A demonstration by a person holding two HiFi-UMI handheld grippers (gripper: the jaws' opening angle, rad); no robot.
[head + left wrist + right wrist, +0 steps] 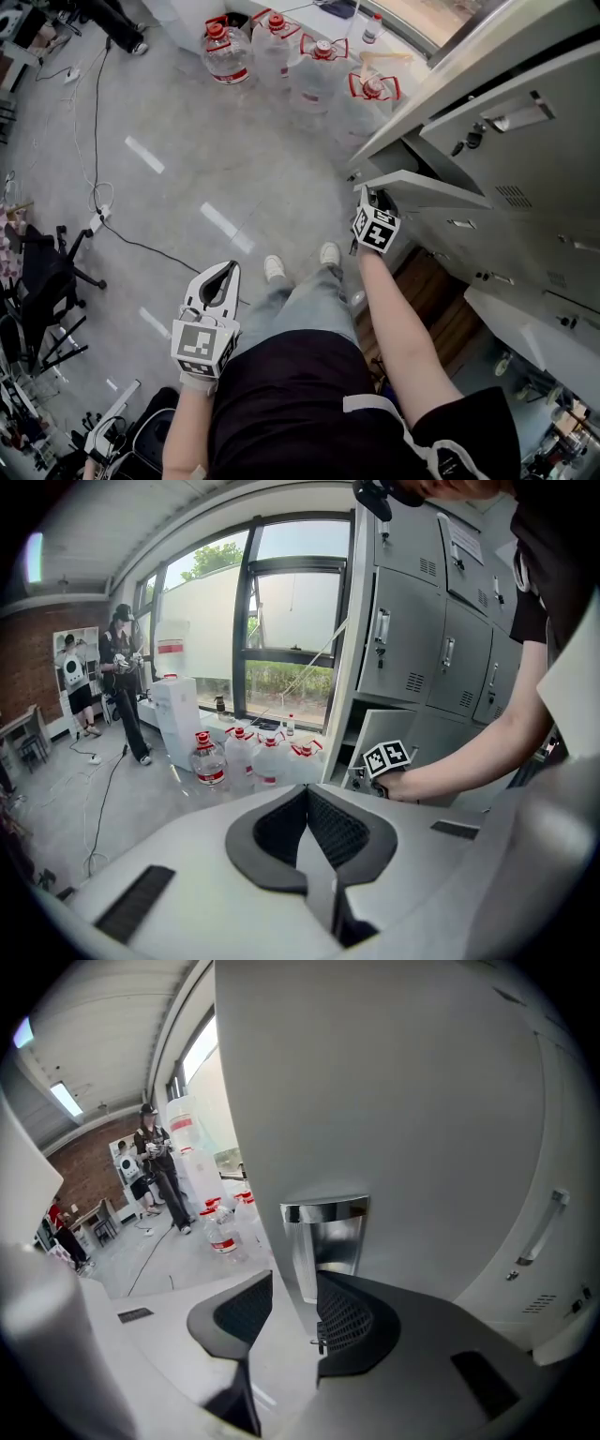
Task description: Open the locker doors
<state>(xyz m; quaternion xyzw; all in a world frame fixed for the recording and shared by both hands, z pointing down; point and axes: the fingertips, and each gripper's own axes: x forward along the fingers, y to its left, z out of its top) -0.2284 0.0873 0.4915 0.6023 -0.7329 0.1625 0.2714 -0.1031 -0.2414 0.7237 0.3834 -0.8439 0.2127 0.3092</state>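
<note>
A bank of grey lockers (pixel 525 159) runs along the right of the head view. One locker door (pixel 422 190) stands partly open. My right gripper (pixel 368 199) is at that door's free edge. In the right gripper view the door (pixel 394 1101) fills the frame, and its edge with the chrome handle (pixel 325 1239) runs down between the jaws of my right gripper (pixel 291 1312). The right pad lies against the edge; the left pad stands a little off it. My left gripper (pixel 223 272) hangs low by the person's left side, away from the lockers. In its own view my left gripper (pixel 309 832) is shut on nothing.
Several large water jugs (pixel 281 47) stand on the floor by the window, beside the lockers' end. A black office chair (pixel 47 272) and a floor cable (pixel 98 141) are at the left. Two people (pixel 122 667) stand far off near a water dispenser (pixel 173 705).
</note>
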